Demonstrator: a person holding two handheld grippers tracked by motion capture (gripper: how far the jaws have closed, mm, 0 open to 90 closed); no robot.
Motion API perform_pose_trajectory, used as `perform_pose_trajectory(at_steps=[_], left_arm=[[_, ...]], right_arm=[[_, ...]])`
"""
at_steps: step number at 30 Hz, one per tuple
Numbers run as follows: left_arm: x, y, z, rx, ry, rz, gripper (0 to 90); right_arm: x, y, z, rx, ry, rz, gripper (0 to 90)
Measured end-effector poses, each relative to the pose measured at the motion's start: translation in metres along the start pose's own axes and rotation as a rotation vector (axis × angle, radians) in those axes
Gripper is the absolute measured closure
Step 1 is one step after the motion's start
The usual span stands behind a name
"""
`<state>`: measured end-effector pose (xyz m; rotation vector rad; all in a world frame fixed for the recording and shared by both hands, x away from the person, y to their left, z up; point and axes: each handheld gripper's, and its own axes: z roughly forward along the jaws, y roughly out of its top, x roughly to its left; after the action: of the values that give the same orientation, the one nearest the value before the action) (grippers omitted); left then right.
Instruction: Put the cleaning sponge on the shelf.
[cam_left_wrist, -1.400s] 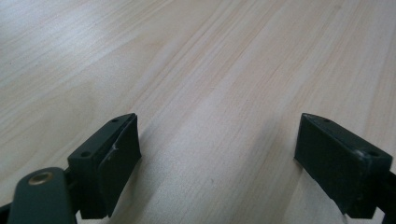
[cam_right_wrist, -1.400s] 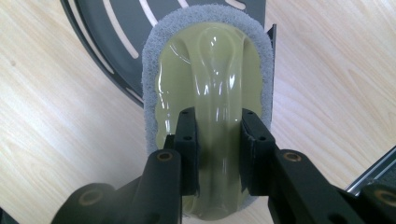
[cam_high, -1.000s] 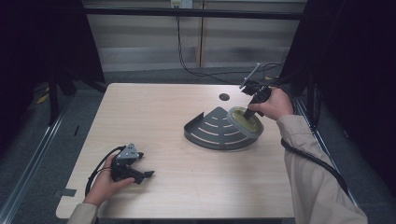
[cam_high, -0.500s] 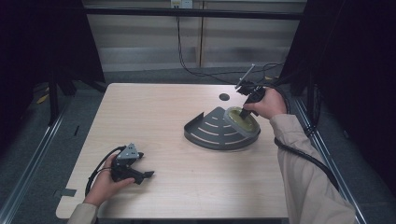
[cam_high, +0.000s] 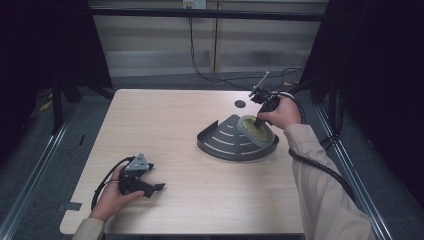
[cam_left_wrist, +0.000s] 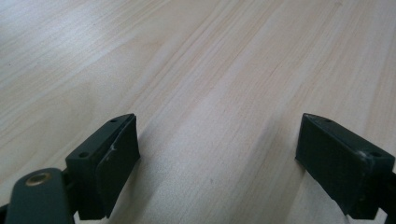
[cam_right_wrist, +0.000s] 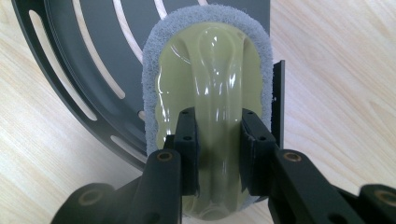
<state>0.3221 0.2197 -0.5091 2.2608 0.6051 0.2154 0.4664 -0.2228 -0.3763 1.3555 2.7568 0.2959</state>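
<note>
While the right gripper (cam_right_wrist: 218, 154) stands over the far right part of the table (cam_high: 165, 125), its two black jaws are closed on the raised central ridge of a pale green scrubber (cam_right_wrist: 210, 93), one jaw on each side of the ridge, pads pressed against the glossy plastic; scrubber has a grey fibrous pad forming a rim around its oval body; it lies on the dark grey slotted rack (cam_right_wrist: 93, 60), a fan-shaped tray with curved slots through which the wood shows; in the right gripper view the scrubber sits at the rack's straight edge, next to a low upright wall on that side; in the high view the right gripper (cam_high: 261, 117) is tilted down into the scrubber (cam_high: 256, 132), which rests at the right end of the rack (cam_high: 225, 145), the person's right hand (cam_high: 285, 112) wrapped around the handle, cable trailing off the table's right side; left gripper (cam_high: 152, 187) rests low at the near left corner of the table, held in the left hand (cam_high: 112, 197), well apart from the rack; in the left gripper view its jaws stand wide apart with nothing between them but bare wood grain; a small dark round hole (cam_high: 240, 104) marks the tabletop just beyond the rack
</note>
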Motion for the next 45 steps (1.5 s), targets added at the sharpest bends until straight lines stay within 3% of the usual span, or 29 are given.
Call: perform_pose_trajectory(at_steps=[27, 45], left_arm=[[0.000, 0.000, 0.000, 0.000, -0.001, 0.001, 12.9], [0.000, 0.000, 0.000, 0.000, -0.001, 0.002, 12.9]], right_arm=[[-0.007, 0.007, 0.032, 0.030, -0.006, -0.006, 71.9], [-0.012, 0.004, 0.038, 0.056, -0.014, -0.013, 71.8]])
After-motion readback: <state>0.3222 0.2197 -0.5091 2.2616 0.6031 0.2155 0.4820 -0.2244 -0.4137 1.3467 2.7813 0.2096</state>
